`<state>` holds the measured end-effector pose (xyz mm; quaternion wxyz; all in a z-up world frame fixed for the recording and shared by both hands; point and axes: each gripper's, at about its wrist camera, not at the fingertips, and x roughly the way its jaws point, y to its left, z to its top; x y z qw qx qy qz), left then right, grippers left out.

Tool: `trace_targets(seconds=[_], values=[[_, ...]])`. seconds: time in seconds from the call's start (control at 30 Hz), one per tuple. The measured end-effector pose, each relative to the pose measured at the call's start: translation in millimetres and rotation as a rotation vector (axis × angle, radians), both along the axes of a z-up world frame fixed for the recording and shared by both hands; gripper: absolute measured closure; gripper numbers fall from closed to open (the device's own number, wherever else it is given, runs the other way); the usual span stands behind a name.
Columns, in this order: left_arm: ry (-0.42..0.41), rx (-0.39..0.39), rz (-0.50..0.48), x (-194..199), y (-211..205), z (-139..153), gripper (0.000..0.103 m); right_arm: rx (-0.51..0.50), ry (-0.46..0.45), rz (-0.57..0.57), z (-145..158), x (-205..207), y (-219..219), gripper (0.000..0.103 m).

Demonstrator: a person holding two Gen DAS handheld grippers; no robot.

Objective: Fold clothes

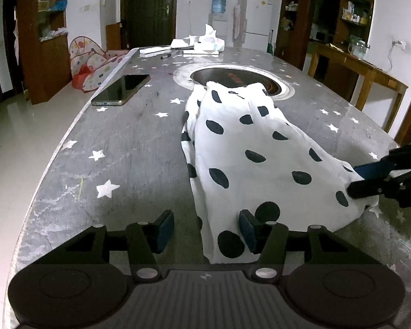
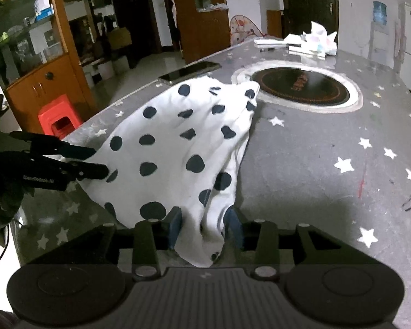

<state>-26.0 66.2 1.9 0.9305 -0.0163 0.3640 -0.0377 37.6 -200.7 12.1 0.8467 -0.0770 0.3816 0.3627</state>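
Left wrist view: the polka-dot garment (image 1: 249, 148) is seen stretched across the grey, star-patterned tabletop (image 1: 123, 148), its far end lying over the rim of the round inset hotplate (image 1: 238, 79). The near corners are drawn toward the tabletop's near edge, one to each gripper, so the cloth is spread between two points, as would be wanted before a fold is laid.

The left gripper (image 1: 205, 230) is seen with its fingers about half open. A fold of the near corner passes between the blue pads, but a clear gap is visible on the left side and the cloth is not pinched, so it is judged to be released or not yet taken.

In the right wrist view the right gripper (image 2: 204, 226) is shown with its fingers partly open as well; a hanging fold of the other corner sits between the pads and seems to brush them, yet whether it is truly gripped cannot be told.

A phone (image 1: 122, 89) lies well apart to the left, and papers and tissues (image 1: 197, 44) are kept at the far end, clear of the working area. The fold itself is judged barely begun.
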Motion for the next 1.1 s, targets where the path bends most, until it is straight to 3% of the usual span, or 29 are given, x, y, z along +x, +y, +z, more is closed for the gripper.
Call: trace_targets(seconds=[0.13,0.23,0.33,0.57,0.73,1.1], values=[[-0.002,-0.003,-0.002,-0.9,1.5,-0.6,0.046,0.012,0.029,-0.002,-6.0,0.9,0.0,0.064],[-0.003,0.004,-0.002,0.3,0.8,-0.1,0.045,0.016,0.041,0.001,-5.8,-0.7,0.7,0.076],[-0.004,0.005,0.008,1.1,2.8,0.0,0.045,0.022,0.058,0.01,-4.8,-3.5,1.9,0.081],[-0.002,0.011,0.026,0.0,7.7,0.7,0.045,0.01,0.054,0.028,-3.4,-11.9,9.2,0.082],[-0.01,0.02,0.03,-1.7,7.4,2.6,0.043,-0.013,0.032,0.024,-3.6,-14.3,12.7,0.076],[-0.023,0.01,0.04,-12.6,2.0,9.3,0.019,0.006,0.04,0.022,-4.2,-17.1,12.0,0.077]])
